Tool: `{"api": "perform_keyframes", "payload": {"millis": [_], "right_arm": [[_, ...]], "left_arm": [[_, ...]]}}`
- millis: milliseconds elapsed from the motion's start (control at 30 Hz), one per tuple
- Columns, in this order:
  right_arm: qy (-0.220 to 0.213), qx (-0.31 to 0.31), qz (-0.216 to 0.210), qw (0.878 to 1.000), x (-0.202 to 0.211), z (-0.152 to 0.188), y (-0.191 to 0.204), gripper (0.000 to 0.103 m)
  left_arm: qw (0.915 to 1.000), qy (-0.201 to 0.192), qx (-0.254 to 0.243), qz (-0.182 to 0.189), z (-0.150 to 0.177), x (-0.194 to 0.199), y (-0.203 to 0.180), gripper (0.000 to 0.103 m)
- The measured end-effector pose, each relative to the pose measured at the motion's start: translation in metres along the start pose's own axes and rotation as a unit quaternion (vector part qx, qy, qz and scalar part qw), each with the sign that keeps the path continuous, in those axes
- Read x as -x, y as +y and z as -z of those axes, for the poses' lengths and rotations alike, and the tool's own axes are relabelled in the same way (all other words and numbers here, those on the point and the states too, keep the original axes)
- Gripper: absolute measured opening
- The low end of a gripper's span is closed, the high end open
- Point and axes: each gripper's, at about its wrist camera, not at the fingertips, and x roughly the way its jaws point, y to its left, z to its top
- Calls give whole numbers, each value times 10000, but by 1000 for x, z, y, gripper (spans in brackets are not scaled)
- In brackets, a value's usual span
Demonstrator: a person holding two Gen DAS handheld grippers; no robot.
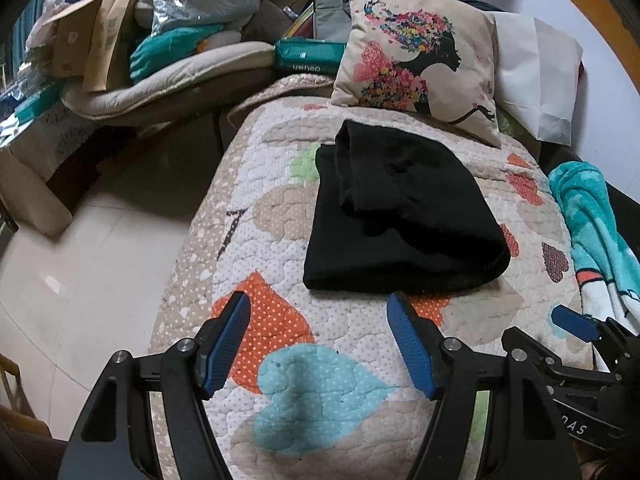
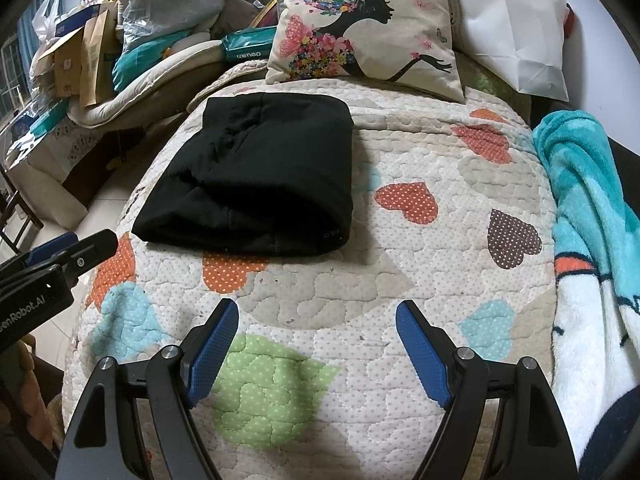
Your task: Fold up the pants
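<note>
The black pants (image 1: 400, 216) lie folded into a compact bundle on the heart-patterned quilt (image 1: 280, 320). In the right wrist view the pants (image 2: 260, 176) lie at upper left on the quilt (image 2: 400, 280). My left gripper (image 1: 318, 304) is open and empty, just in front of the bundle's near edge. My right gripper (image 2: 316, 312) is open and empty, over bare quilt nearer than the bundle and to its right. The right gripper's fingertip (image 1: 572, 322) shows at the right of the left wrist view. The left gripper's fingertip (image 2: 92, 246) shows at the left of the right wrist view.
A printed cushion (image 1: 416, 60) and a white bag (image 1: 536, 76) stand behind the pants. A teal blanket (image 2: 592, 216) lies along the quilt's right side. Boxes, bags and bedding (image 1: 160, 52) pile up at the back left. The tiled floor (image 1: 92, 248) lies left of the bed edge.
</note>
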Motion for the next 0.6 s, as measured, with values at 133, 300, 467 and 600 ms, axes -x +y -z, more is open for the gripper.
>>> {"api": "perform_keyframes", "payload": {"millis": [133,300,467,600], "right_arm": [[-23,13,-2,10000,-1,0,0,85],[-180,56,-35,9998,5,-2,1,85],[-266,155,-19,9995,9,-4,5,85],[-212,112,-26,9997,7,-3,4,85]], "left_arm": [[9987,-441,-77,-260,-3,15,-2,70],[9866,-1564,-130,-442,-12,56,-4,100],[9837,-1762,37,-350,-17,62,0,103],[9961,-846,164,-162,-15,33,3,103]]}}
